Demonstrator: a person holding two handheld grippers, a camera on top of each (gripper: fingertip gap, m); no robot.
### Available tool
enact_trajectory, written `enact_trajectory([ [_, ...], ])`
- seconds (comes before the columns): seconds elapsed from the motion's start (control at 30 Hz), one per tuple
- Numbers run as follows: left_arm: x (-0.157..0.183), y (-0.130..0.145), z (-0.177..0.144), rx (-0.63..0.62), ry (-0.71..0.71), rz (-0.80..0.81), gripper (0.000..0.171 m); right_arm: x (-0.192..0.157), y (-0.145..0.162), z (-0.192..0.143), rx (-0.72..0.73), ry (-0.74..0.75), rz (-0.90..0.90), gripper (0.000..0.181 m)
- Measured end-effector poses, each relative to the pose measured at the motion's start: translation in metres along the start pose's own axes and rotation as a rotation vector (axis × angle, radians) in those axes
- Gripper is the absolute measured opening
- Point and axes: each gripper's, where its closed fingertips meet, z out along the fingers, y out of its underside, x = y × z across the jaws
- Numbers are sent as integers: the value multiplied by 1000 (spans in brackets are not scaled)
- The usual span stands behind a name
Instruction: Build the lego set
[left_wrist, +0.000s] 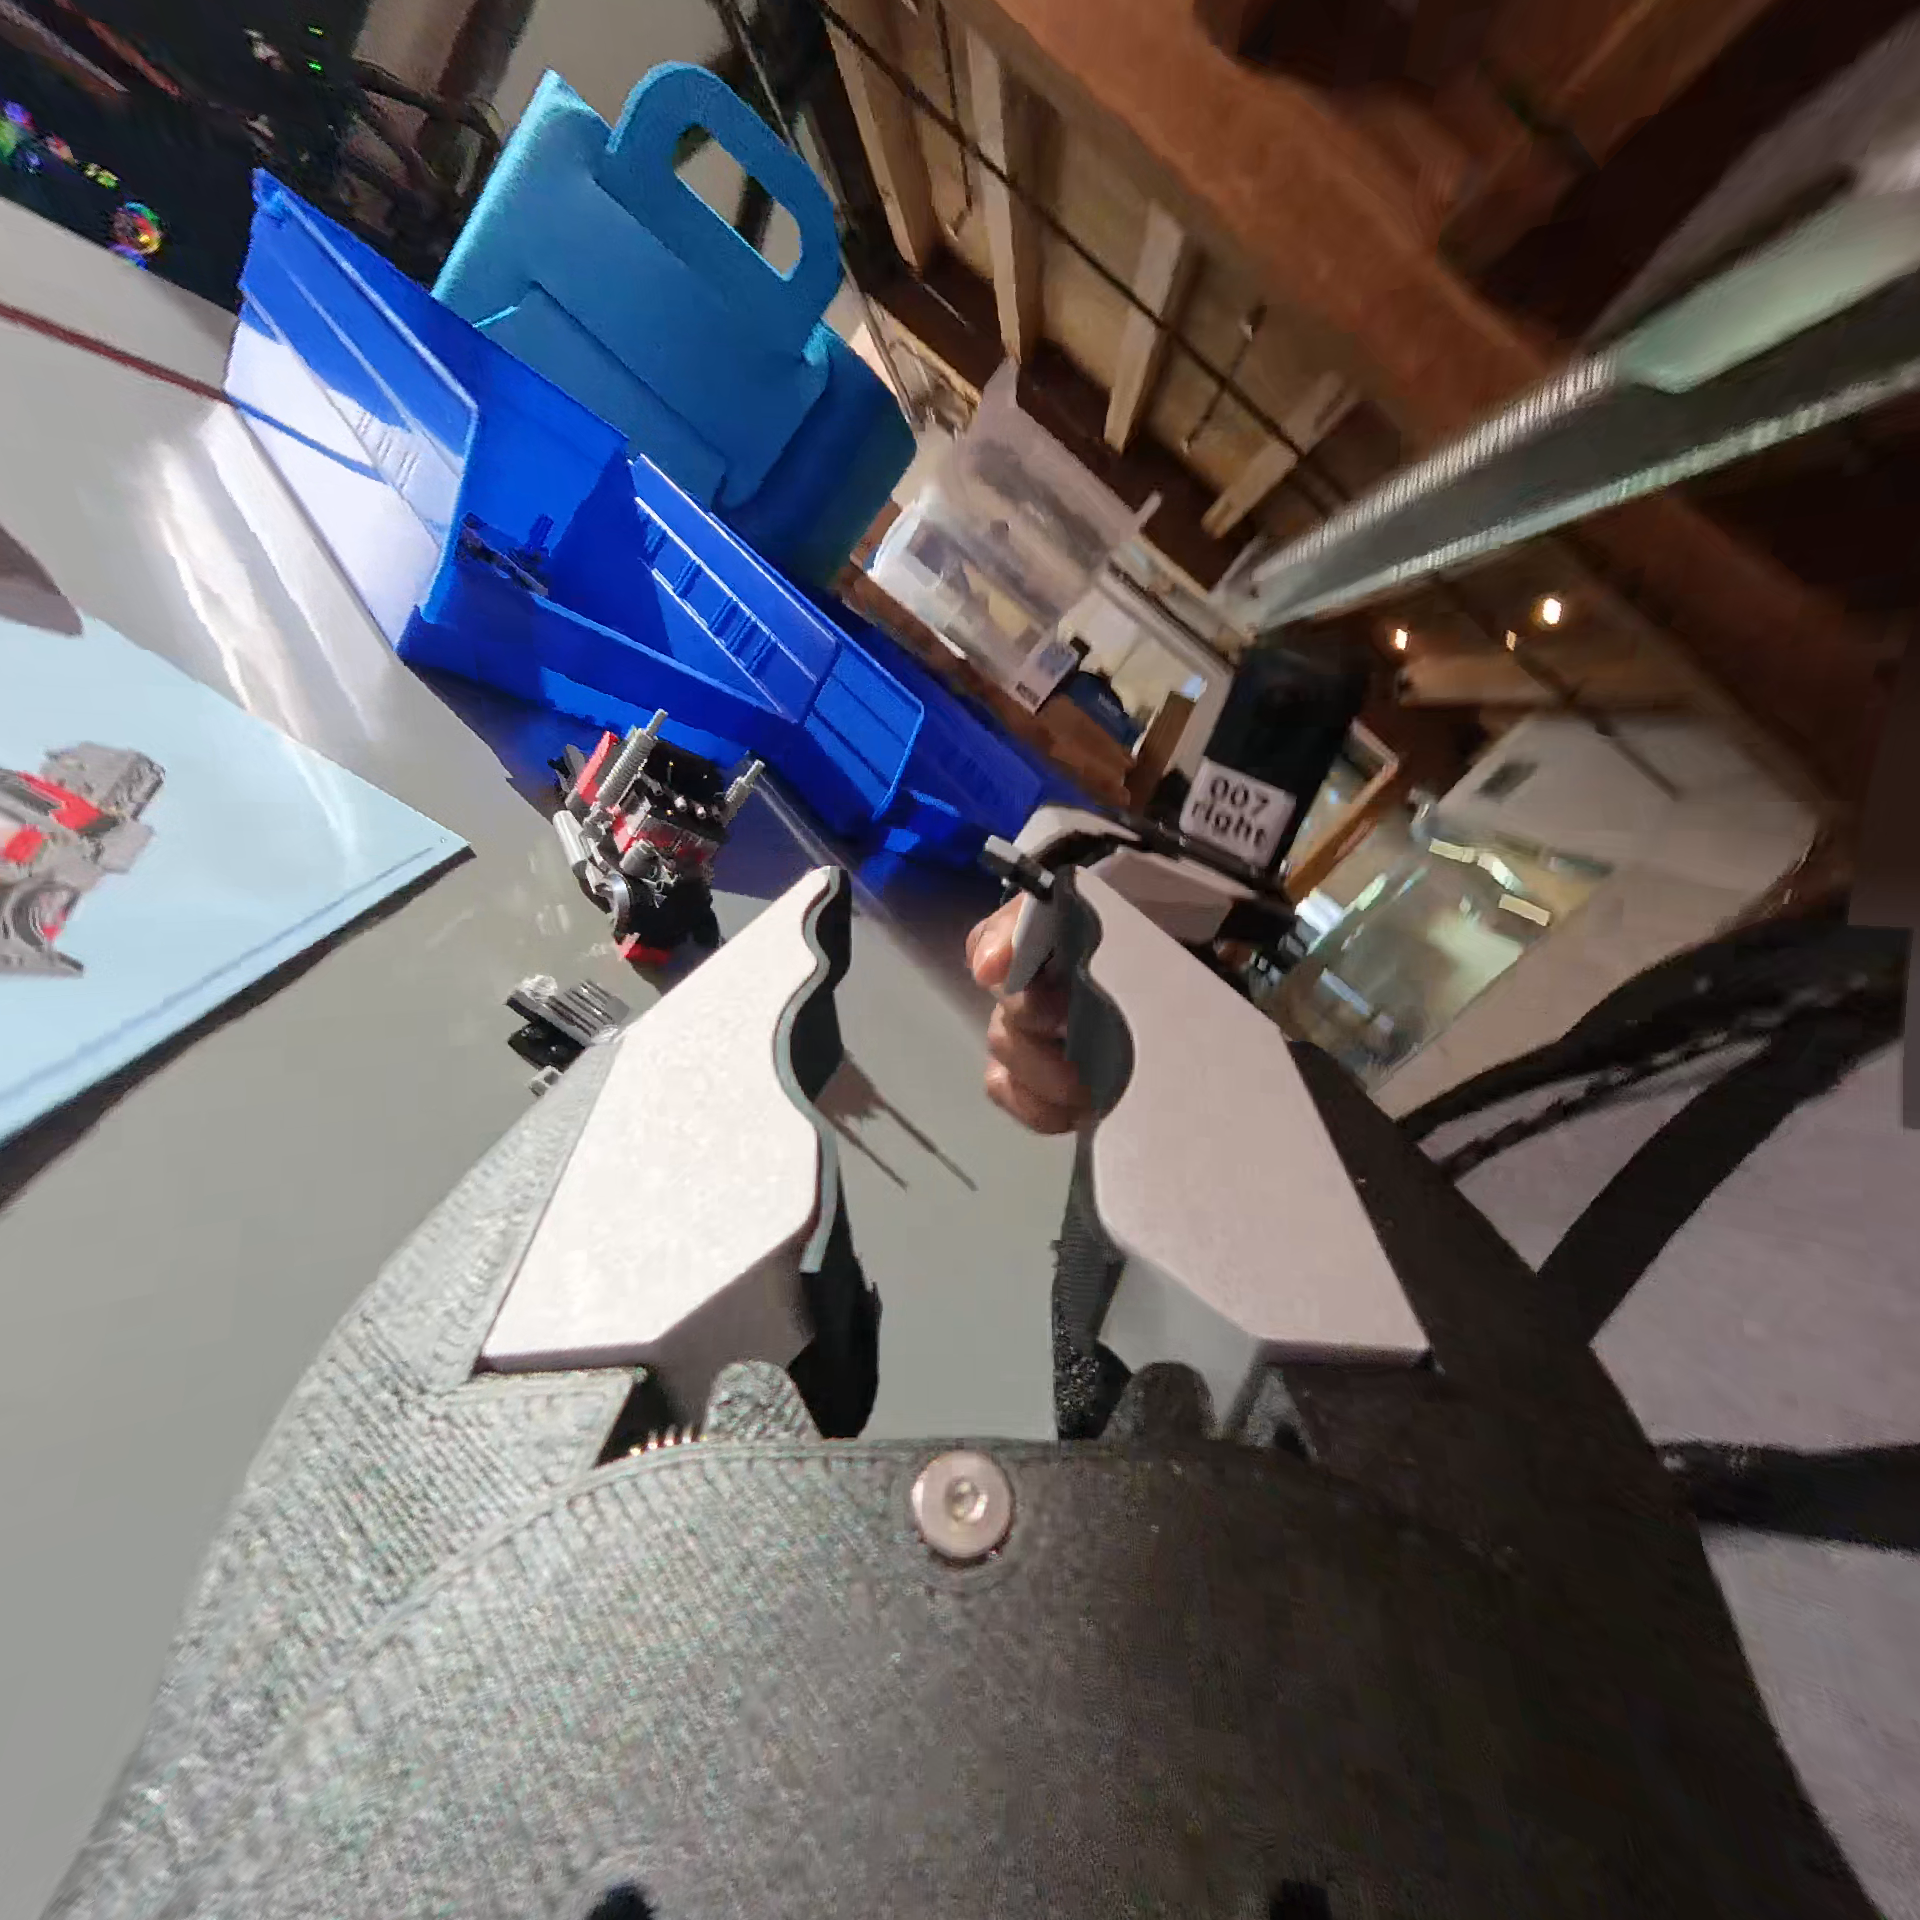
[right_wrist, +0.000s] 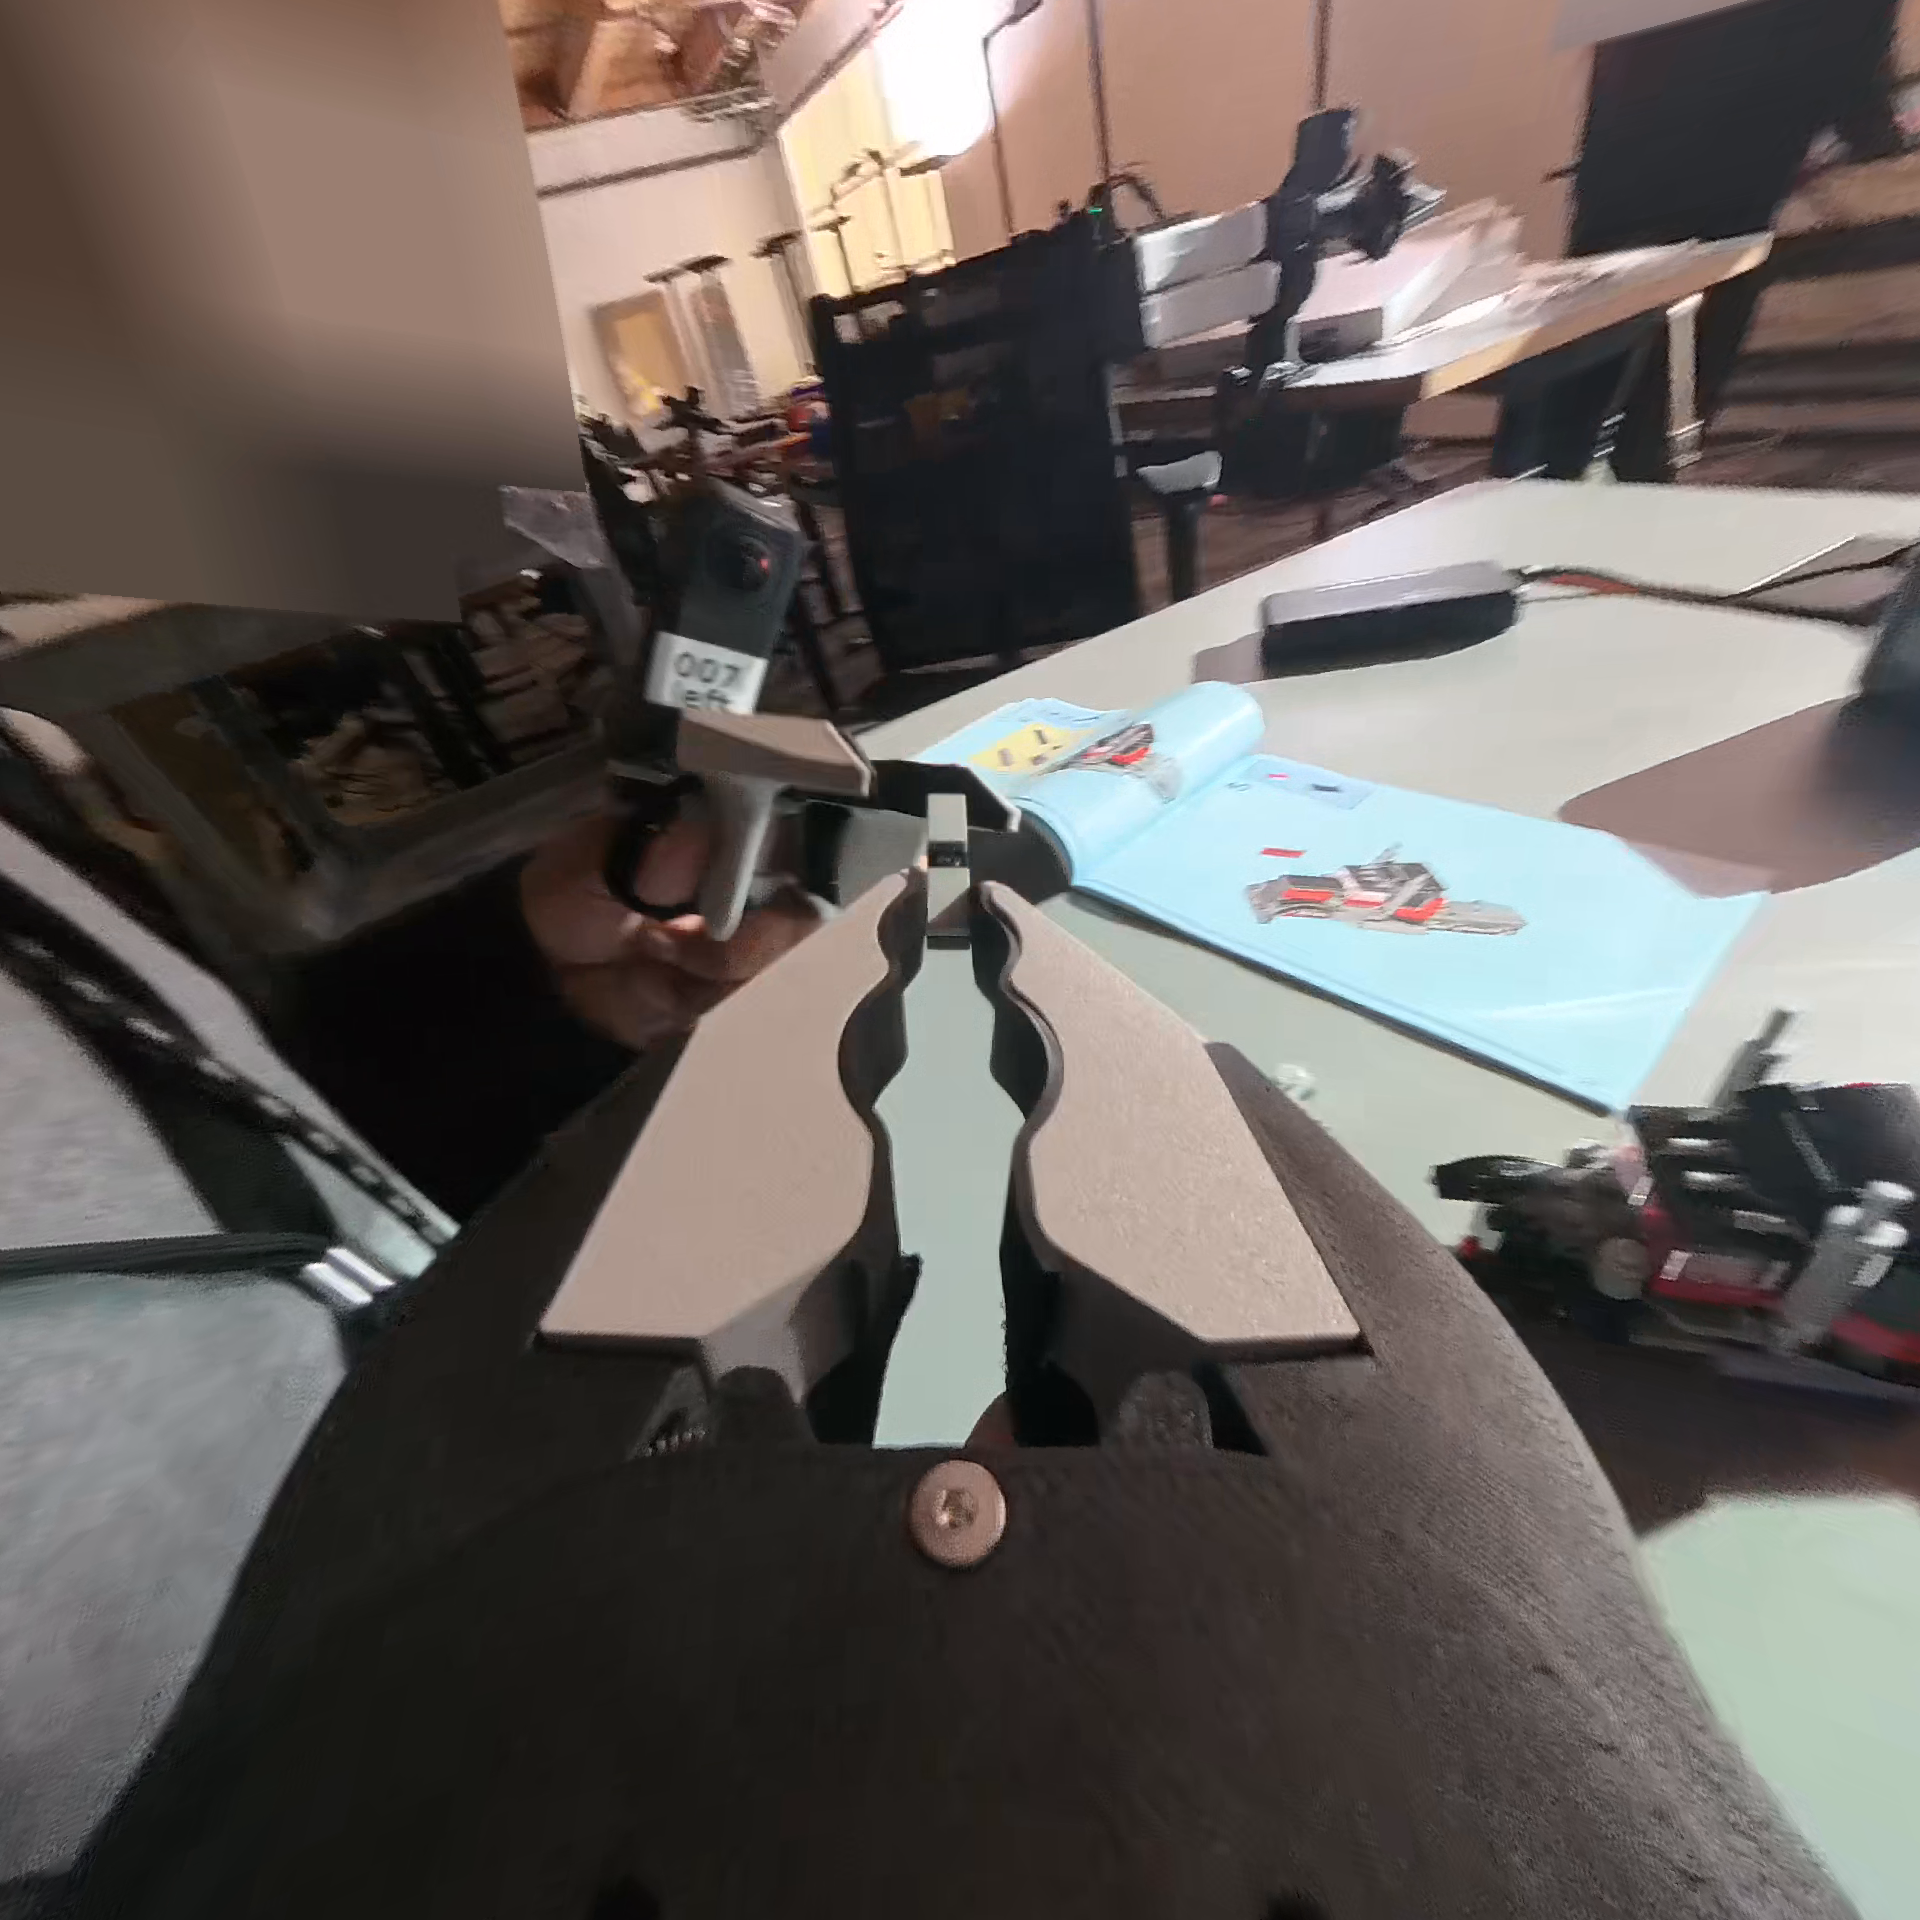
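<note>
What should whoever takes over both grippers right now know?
Left gripper: open, empty, above the table.
Right gripper: shut on a small grey piece, facing the left one.
Part-built model stands by the blue bins; a small dark part lies loose nearby; instruction booklet lies open.
Left to do: probably fit the held piece, then the loose part.

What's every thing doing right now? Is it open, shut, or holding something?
left gripper: open, holding nothing.
right gripper: shut on the grey piece.
instruction booklet: open, flat on the table.
Lego model: partly built, on the table, not gripped.
small dark pieces: loose on the table, near the model.
</note>
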Motion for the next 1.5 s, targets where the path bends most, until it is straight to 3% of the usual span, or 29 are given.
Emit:
enact_trajectory([
  [0.17,8,8,2,-130,123,177,39,-6,-5,6,16,-155,164,9],
  [0.4,13,7,-6,-185,204,314,29,-10,-6,25,-50,-290,133,9],
  [0.6,14,0,-16,-145,201,340,20,-17,-3,43,-139,-424,68,9],
  [0.87,13,-7,-25,-112,188,331,10,-23,-3,52,-140,-489,26,9],
  [1.23,12,-1,-25,-150,169,361,9,-26,2,50,-136,-471,-11,10],
  [1.37,0,-2,-26,-167,73,416,9,-1,16,50,-221,-322,-52,26],
  [1.5,0,-7,-33,-144,66,426,8,44,53,45,-438,-68,-224,20],
])
